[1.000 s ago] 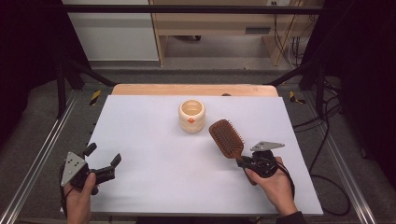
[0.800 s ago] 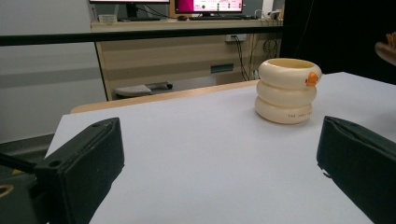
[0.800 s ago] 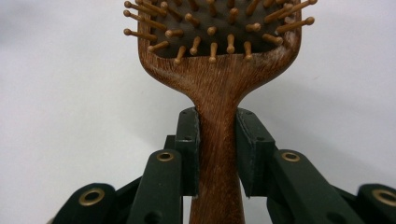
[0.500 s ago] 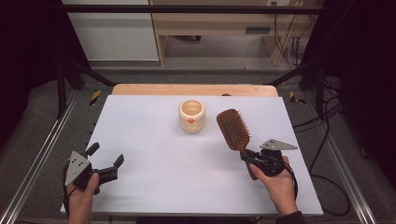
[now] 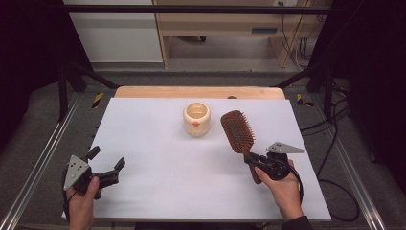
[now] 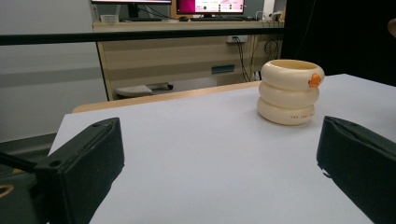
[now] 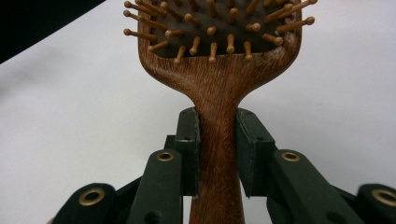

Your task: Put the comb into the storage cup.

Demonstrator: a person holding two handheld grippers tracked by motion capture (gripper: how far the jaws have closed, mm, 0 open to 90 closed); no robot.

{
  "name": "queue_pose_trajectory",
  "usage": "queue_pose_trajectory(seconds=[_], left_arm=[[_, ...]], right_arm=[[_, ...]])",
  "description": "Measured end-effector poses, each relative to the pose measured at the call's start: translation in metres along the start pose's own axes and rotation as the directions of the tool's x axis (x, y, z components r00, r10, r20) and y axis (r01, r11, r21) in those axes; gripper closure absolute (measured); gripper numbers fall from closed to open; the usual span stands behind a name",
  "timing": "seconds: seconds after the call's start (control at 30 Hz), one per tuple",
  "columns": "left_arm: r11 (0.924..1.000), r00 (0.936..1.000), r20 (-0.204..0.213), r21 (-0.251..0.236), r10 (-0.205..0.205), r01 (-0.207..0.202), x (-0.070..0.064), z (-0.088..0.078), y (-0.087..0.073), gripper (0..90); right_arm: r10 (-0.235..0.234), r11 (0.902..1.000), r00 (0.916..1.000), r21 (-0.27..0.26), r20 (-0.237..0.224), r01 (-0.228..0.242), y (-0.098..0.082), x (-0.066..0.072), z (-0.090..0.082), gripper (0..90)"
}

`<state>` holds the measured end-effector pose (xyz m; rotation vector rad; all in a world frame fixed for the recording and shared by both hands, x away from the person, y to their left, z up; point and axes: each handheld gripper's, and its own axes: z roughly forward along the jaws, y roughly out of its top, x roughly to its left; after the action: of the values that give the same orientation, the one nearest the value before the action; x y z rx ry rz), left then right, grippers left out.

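Observation:
A wooden paddle hairbrush [image 5: 238,132] is held by its handle above the white table [image 5: 158,158] at the right, bristles facing up and its head pointing away from the person. My right gripper [image 5: 253,162] is shut on that handle. In the right gripper view both pads [image 7: 189,154] press the sides of the hairbrush [image 7: 219,88] handle. A cream ringed cup [image 5: 197,119] with an orange mark stands upright at the table's middle back. My left gripper [image 5: 106,158] rests near the front left corner, open, with nothing between its jaws. It faces the cup [image 6: 288,92].
A wooden strip [image 5: 198,92] runs along the table's far edge. Metal frame rails [image 5: 45,158] flank both sides. Cables [image 5: 335,124] lie on the floor to the right. A desk with monitors stands beyond the table.
The right gripper has carried the brush slightly right, and the brush head has swung a little farther from the person. The left gripper has kept its place.

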<state>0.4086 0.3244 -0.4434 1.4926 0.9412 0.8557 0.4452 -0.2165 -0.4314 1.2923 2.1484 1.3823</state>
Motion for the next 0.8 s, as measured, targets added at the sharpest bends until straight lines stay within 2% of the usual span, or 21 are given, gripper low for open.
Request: queue_pose_trajectory(seconds=[0.27,0.5,0.67,0.8], left_arm=[[1.0,1.0,0.002,0.0,-0.009,0.009,0.0,0.0,0.0,0.9],[1.0,1.0,0.007,0.005,-0.002,0.002,-0.006,0.001,0.002,1.0],[1.0,0.9998,0.02,0.001,-0.001,0.001,-0.014,-0.001,0.005,0.9],[0.9999,0.9982,0.06,0.015,-0.009,0.008,-0.027,0.004,0.007,1.1]], right_arm=[[0.02,0.9997,0.9994,-0.015,-0.028,-0.021,-0.001,0.0,0.001,73.0],[0.02,0.9998,0.9988,-0.005,-0.044,-0.02,-0.002,0.0,0.005,73.1],[0.035,0.9994,0.9977,-0.001,-0.057,-0.035,-0.003,-0.001,0.009,73.1],[0.029,0.9994,0.9974,-0.019,-0.066,-0.03,-0.001,0.001,0.009,73.1]])
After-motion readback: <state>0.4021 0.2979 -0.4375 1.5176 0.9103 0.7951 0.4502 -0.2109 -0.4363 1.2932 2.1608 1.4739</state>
